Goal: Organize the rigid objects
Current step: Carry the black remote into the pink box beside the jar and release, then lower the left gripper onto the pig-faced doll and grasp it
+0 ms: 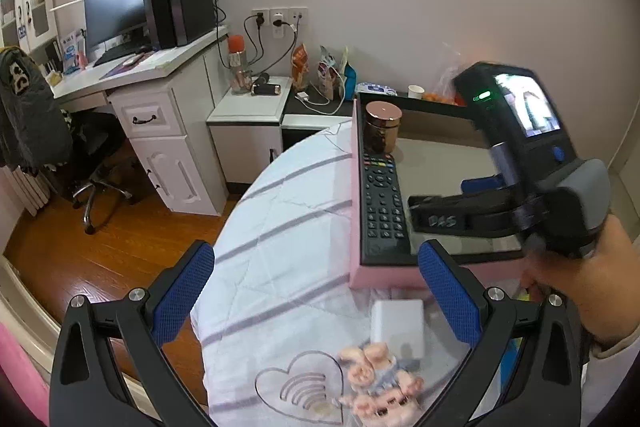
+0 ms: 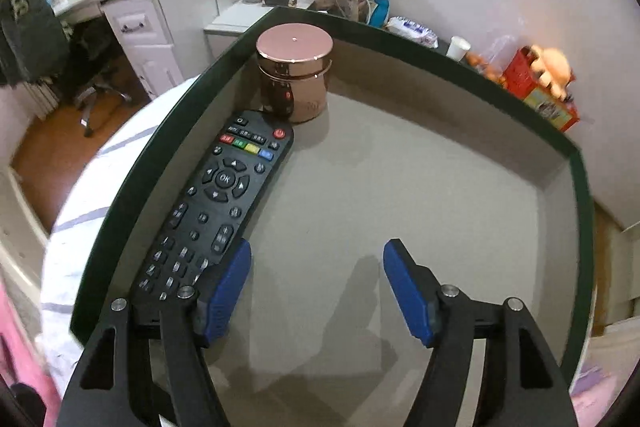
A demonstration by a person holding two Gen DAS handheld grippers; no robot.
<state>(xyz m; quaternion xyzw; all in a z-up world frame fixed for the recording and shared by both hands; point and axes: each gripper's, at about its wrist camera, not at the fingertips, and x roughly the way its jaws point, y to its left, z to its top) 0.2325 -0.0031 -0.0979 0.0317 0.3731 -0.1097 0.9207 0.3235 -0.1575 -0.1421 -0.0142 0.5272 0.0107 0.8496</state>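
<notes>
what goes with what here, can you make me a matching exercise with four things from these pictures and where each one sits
Things:
1. remote control
2. rose-gold jar
3. white charger block
4. paper cup

Places:
A. on the striped bedsheet, outside the box, near the pink figurine
B. on the dark ledge behind the box, by the wall
C. lying flat along the left wall inside the box
D. standing upright in the far left corner of the box

Pairs: 1-C, 2-D, 3-A, 4-B
</notes>
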